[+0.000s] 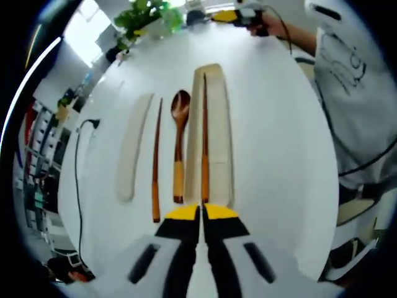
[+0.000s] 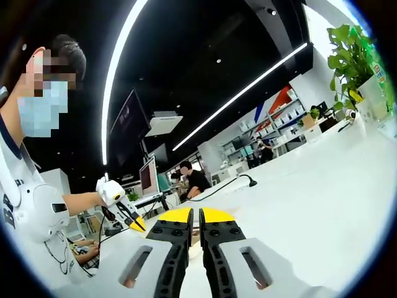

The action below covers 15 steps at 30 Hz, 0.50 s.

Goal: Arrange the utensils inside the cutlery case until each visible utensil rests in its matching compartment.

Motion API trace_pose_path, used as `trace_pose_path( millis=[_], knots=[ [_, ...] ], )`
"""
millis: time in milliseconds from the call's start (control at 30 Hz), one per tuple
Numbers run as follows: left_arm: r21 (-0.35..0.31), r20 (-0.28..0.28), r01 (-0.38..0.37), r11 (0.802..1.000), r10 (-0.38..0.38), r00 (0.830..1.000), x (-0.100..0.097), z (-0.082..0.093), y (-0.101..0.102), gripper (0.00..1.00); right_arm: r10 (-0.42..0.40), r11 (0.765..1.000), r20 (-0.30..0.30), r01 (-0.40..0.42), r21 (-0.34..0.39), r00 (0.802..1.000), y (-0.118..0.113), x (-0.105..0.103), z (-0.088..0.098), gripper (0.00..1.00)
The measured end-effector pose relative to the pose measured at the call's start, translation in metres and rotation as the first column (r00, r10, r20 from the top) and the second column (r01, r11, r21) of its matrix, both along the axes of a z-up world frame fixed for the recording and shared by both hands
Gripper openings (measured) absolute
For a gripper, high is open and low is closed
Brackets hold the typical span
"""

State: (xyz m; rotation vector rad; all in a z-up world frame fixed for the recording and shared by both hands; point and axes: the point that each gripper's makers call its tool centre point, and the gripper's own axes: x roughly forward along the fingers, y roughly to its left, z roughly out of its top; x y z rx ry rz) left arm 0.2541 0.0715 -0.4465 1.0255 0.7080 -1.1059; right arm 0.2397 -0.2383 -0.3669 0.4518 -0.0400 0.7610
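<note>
On the white table (image 1: 273, 143) lies the cream cutlery case (image 1: 218, 133), long and open, with its narrow lid (image 1: 133, 146) apart on the left. A wooden spoon (image 1: 180, 139) rests along the case's left edge. One brown chopstick (image 1: 156, 164) lies on the table between lid and spoon. A second chopstick (image 1: 205, 130) runs down the case, and its near end meets the tips of my left gripper (image 1: 201, 211), which is shut on it. My right gripper (image 2: 195, 217) is shut with nothing in it, raised and facing across the room. It also appears far across the table (image 1: 245, 15).
Potted plants (image 1: 146, 15) stand at the table's far edge. A black cable (image 1: 79, 167) trails along the left side. The person's torso (image 1: 350, 81) is on the right. Beyond the table (image 2: 322, 186) are a plant (image 2: 353, 49), a monitor (image 2: 147, 177) and a seated person (image 2: 193, 180).
</note>
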Motion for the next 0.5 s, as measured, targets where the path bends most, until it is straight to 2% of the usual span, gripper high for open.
trace_pose_path(
  millis=[300,500],
  knots=[
    [0.008,0.017,-0.002,1.0,0.002,1.0,0.003,0.004,0.004,0.03,-0.016,1.0,-0.001,0.016,-0.003,1.0,-0.006,-0.003,0.003,0.03],
    [-0.01,0.042,-0.028,1.0,0.028,0.999,0.01,0.019,0.011,0.03,-0.011,1.0,-0.006,0.011,-0.008,1.0,-0.004,-0.004,0.002,0.03]
  ],
)
